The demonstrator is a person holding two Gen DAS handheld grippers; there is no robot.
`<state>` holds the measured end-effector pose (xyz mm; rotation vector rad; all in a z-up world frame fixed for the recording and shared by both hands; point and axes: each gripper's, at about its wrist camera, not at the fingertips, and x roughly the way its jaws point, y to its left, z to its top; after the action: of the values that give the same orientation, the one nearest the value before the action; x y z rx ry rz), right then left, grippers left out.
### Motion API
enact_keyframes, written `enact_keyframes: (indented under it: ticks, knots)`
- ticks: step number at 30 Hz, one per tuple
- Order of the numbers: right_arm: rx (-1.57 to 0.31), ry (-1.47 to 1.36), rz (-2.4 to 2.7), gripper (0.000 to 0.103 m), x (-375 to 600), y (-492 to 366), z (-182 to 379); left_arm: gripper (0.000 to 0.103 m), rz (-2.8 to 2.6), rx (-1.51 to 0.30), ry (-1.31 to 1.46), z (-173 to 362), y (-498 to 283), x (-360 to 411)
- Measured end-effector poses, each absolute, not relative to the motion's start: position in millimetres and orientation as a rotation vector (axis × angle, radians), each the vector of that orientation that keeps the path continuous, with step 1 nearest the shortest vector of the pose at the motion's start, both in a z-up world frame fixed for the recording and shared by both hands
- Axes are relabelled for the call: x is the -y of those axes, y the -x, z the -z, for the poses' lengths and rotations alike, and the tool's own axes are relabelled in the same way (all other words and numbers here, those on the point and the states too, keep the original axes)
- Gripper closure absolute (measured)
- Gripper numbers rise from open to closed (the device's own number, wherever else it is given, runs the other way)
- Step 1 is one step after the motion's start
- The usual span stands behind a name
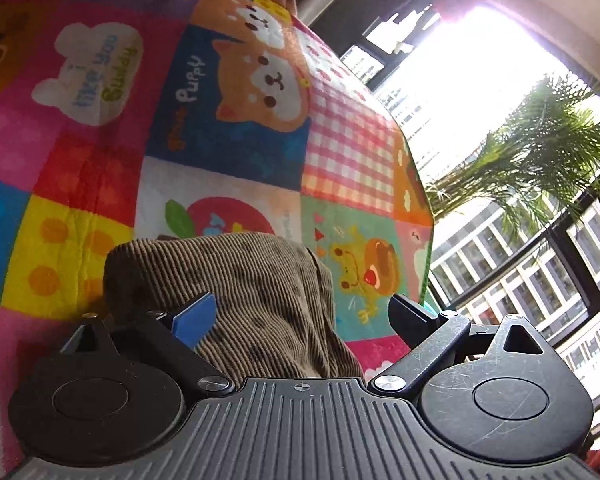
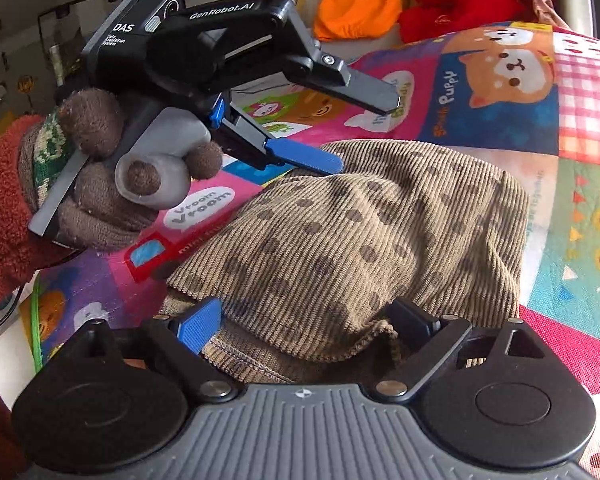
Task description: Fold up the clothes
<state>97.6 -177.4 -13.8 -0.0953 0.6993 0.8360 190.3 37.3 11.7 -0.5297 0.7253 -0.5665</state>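
Brown dotted corduroy garment (image 2: 360,232) lies folded, rumpled.

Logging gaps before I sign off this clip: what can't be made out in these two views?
- Corduroy garment: its type; it lies bunched, and the right gripper body covers its near edge in the right wrist view.
- Left gripper: whether its blue finger touches the fabric, right wrist view.
- Window: glare washes it out, left wrist view.
- Blanket: extent cut by frame edges.

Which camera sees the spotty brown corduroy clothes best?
The right wrist view. There the spotty corduroy garment fills the middle, spots and a stitched hem showing. The left wrist view catches only a shadowed bunch of it, partly hidden behind the gripper's fingers.
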Motion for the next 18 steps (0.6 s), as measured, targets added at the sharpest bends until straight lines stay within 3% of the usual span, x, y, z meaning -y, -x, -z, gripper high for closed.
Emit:
enact_keyframes:
  ticks: [7,15,16,18]
  knots:
    - [-0.728,-0.195,-0.718,0.010,262,-130,-5,0.002,0.454,-0.780,0.523,4,-139,-62]
    - [-0.822,-0.271,-0.587,0.013,266,-163,34,0.002,0.455,-0.871,0.479,39,-124,-35]
    - [-0.807,-0.251,-0.588,0.013,261,-163,36,0.004,0.461,-0.861,0.468,39,-124,-32]
    - [-0.805,-0.206,-0.620,0.029,249,-163,35,0.023,0.475,-0.847,0.457,39,-128,-31]
